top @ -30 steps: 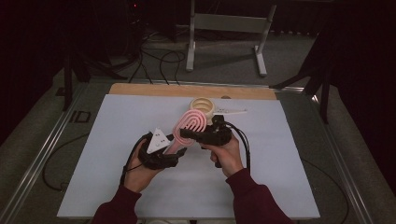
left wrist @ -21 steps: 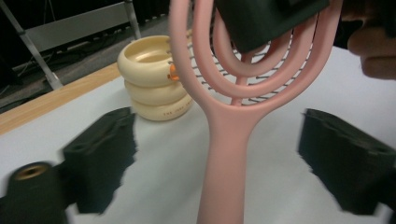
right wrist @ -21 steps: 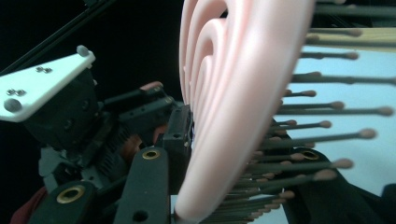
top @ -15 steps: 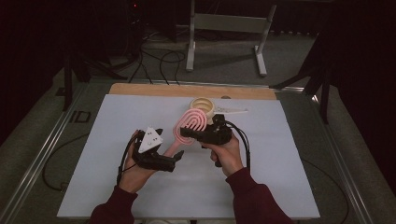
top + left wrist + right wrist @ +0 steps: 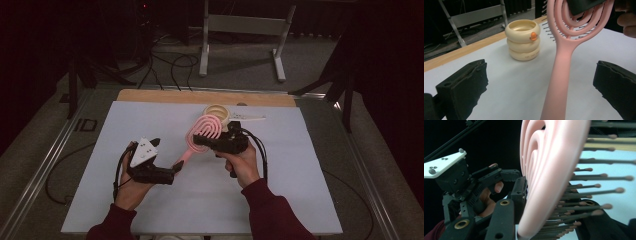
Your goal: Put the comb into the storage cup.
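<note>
A pink hairbrush (image 5: 206, 127) with looped ribs hangs above the white tabletop. My right gripper (image 5: 200, 142) is shut on its head (image 5: 549, 170), one jaw against the ribs, the other among the bristles. The handle (image 5: 560, 75) runs down between the jaws of my left gripper (image 5: 541, 72), whose jaws have just been opening. They now stand wide apart, and neither pad touches the handle. In the high view the left gripper (image 5: 169, 154) sits at the handle's lower end, left of the right hand.
A cream cup (image 5: 524, 40) shaped like stacked rings, with a small orange duck on it, stands at the back of the table (image 5: 300, 190). A thin white object (image 5: 248, 118) lies beside it. A wooden strip (image 5: 150, 96) edges the far side.
My left gripper let go of the brush handle, opened its jaws and drew back to the left. The right gripper and the brush head stayed where they were.
</note>
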Tool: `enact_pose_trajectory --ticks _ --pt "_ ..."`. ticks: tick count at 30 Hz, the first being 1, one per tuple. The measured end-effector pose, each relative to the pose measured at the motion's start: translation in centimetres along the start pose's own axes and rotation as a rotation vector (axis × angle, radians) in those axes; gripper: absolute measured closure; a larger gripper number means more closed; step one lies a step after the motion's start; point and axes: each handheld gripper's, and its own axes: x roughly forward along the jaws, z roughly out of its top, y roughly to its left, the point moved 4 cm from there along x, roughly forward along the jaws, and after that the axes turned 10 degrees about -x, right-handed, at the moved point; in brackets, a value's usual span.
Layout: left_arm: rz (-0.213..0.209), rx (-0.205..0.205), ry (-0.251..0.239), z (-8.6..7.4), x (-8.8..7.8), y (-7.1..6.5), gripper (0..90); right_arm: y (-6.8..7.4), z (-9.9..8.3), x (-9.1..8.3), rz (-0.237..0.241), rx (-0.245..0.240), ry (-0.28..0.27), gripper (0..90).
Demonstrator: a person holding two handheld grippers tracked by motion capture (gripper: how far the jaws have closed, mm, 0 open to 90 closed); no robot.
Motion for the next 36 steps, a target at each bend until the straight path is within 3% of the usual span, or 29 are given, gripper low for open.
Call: enact_pose_trajectory --ticks 9,23,30,36 --pt "0.016 -0.013 -0.002 -1.1 -0.9 1.1 0.0 -0.1 0.7 -0.2 -0.015 -0.011 -0.012 63.9" --pt "0.053 -0.055 -0.044 -3.0 -2.8 3.3 0.1 -0.6 1.2 -0.6 -0.032 0.007 -0.026 63.9" --pt "0.098 -0.076 -0.045 -4.7 -3.7 4.6 0.1 -0.9 1.2 -0.8 -0.039 0.010 -0.028 63.9" --pt "0.137 -0.096 -0.075 -6.1 -5.1 5.6 0.1 -1.0 1.2 -0.9 -0.046 0.011 -0.030 63.9"
